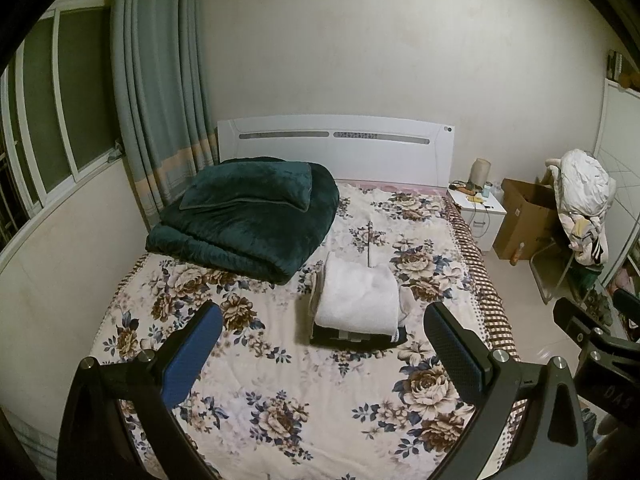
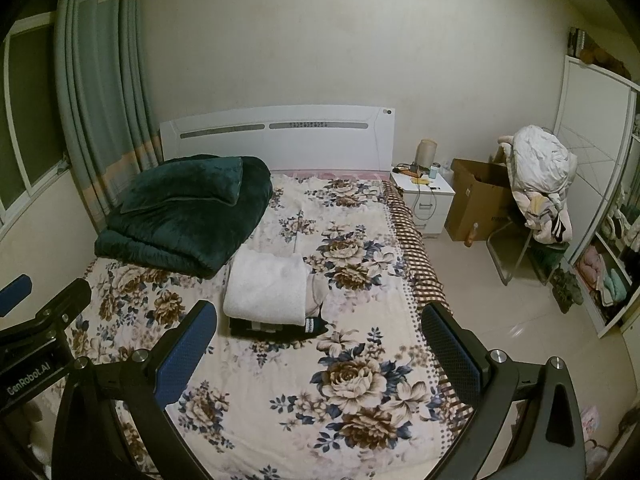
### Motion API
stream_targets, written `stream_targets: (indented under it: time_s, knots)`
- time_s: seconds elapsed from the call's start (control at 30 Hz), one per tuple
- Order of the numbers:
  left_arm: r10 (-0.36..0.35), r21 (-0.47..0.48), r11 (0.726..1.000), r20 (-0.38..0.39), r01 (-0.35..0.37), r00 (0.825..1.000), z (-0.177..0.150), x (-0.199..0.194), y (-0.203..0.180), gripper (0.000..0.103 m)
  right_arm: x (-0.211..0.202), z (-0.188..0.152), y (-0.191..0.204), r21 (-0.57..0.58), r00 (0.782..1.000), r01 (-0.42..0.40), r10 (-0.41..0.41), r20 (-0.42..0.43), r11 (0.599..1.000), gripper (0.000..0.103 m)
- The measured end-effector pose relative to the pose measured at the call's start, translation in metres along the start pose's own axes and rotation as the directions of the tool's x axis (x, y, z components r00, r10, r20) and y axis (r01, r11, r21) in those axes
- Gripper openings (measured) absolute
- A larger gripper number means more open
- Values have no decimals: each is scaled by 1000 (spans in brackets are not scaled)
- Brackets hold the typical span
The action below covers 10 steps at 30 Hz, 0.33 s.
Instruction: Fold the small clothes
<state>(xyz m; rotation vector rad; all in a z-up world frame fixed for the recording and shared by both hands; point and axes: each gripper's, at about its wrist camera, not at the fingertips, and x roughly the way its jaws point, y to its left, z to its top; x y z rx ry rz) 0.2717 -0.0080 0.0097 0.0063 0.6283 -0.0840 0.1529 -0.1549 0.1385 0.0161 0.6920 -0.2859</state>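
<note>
A stack of folded small clothes [image 1: 358, 304] lies mid-bed on the floral sheet [image 1: 280, 380], a white fluffy piece on top and a dark striped piece at the bottom. It also shows in the right wrist view [image 2: 266, 290]. My left gripper [image 1: 324, 344] is open and empty, held above the near part of the bed, short of the stack. My right gripper [image 2: 316, 344] is open and empty, also above the near bed, to the right of the stack. The left gripper's body [image 2: 36, 340] shows at the left edge of the right wrist view.
A folded dark green quilt with a pillow [image 1: 248, 212] fills the far left of the bed. A white headboard [image 1: 336, 144] stands behind. To the right are a nightstand [image 1: 480, 208], a cardboard box [image 1: 524, 216] and a chair piled with clothes [image 1: 584, 200]. A shelf unit [image 2: 612, 240] stands far right.
</note>
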Motion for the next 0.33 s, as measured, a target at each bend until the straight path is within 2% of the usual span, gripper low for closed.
stream_targets:
  time_s: [0.33]
  knots:
    - [7,8,1000,14,-8,1000,8,-2,-4,103,-2,-5,-1,6,1000,6,-6,1,1000,103]
